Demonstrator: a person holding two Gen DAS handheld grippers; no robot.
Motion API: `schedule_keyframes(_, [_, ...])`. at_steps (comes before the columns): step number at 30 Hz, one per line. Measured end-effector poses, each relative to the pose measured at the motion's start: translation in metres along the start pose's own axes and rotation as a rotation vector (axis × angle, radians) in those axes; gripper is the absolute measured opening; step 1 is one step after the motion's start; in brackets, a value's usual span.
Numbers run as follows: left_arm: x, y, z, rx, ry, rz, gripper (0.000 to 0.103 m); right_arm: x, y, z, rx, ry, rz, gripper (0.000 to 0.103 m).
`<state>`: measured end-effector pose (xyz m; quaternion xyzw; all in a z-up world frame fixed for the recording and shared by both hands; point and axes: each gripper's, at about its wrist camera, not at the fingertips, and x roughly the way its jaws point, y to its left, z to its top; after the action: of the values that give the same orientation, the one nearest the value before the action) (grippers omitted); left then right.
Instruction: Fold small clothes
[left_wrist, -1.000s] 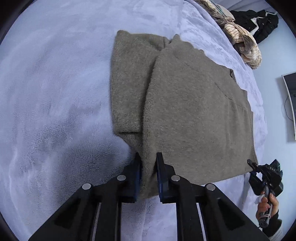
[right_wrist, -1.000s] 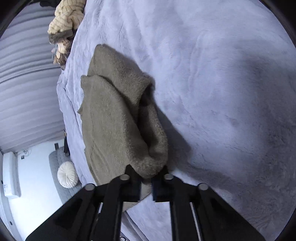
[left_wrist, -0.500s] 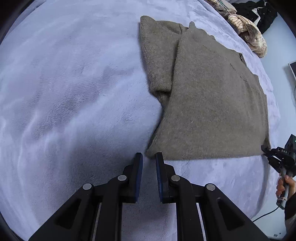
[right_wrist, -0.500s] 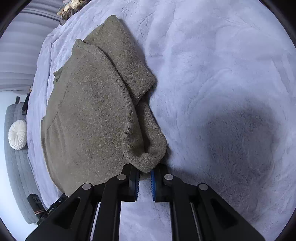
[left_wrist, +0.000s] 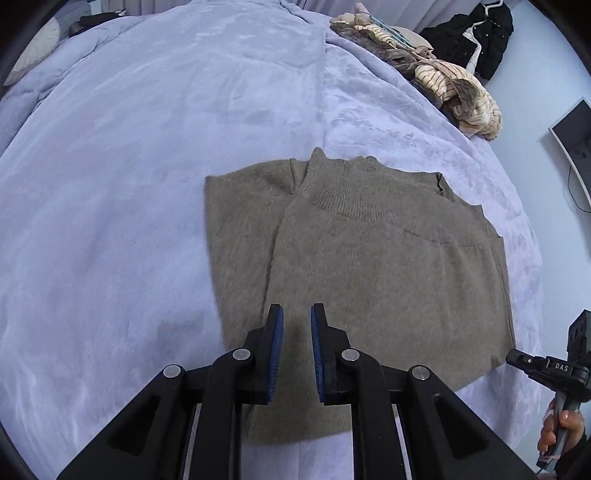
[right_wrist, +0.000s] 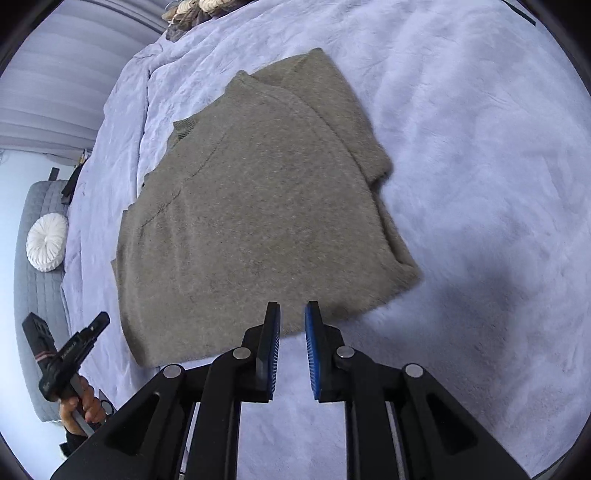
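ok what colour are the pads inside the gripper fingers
Blue, ribbed pads on black fingers; clearest in the left wrist view.

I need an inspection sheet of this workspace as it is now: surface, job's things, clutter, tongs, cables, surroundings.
Surface: lavender plush blanket on a bed, lightly creased.
Job's things: olive knit sweater, lying flat, one side folded over the body.
Clutter: heap of striped beige clothes at the far bed edge; black garment beyond it.
Tongs: left tongs open, holding nothing, over the sweater's near part; right tongs open, holding nothing, at its near edge.
Cables: thin dark cable by the wall.
Surroundings: round white cushion on a grey sofa.
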<state>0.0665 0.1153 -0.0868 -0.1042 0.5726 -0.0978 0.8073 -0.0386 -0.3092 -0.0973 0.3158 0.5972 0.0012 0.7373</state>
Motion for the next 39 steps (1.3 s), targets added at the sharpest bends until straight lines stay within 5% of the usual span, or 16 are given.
schedule_keyframes(6, [0.043, 0.007, 0.003, -0.058, 0.073, 0.113, 0.017, 0.035, 0.016, 0.018, -0.103, 0.048, -0.079, 0.016])
schedule_keyframes(10, [0.036, 0.026, 0.001, -0.124, 0.1, 0.034, 0.017, 0.044, -0.009, 0.022, -0.058, 0.068, -0.062, 0.009])
schedule_keyframes(20, [0.017, 0.012, -0.009, -0.124, 0.106, 0.049, 0.017, 0.023, 0.0, -0.004, -0.008, 0.102, 0.012, 0.015])
schedule_keyframes(33, [0.001, 0.016, -0.032, -0.136, 0.12, 0.079, 0.017, 0.048, 0.072, -0.04, -0.106, 0.187, 0.084, 0.045])
schedule_keyframes(37, [-0.003, 0.026, -0.039, -0.151, 0.12, 0.082, 0.017, 0.06, 0.094, -0.05, -0.147, 0.225, 0.097, 0.047])
schedule_keyframes(38, [-0.003, 0.029, -0.041, -0.154, 0.125, 0.088, 0.021, 0.064, 0.1, -0.052, -0.155, 0.233, 0.101, 0.051])
schedule_keyframes(39, [-0.003, 0.032, -0.043, -0.156, 0.131, 0.094, 0.037, 0.069, 0.107, -0.054, -0.164, 0.243, 0.106, 0.055])
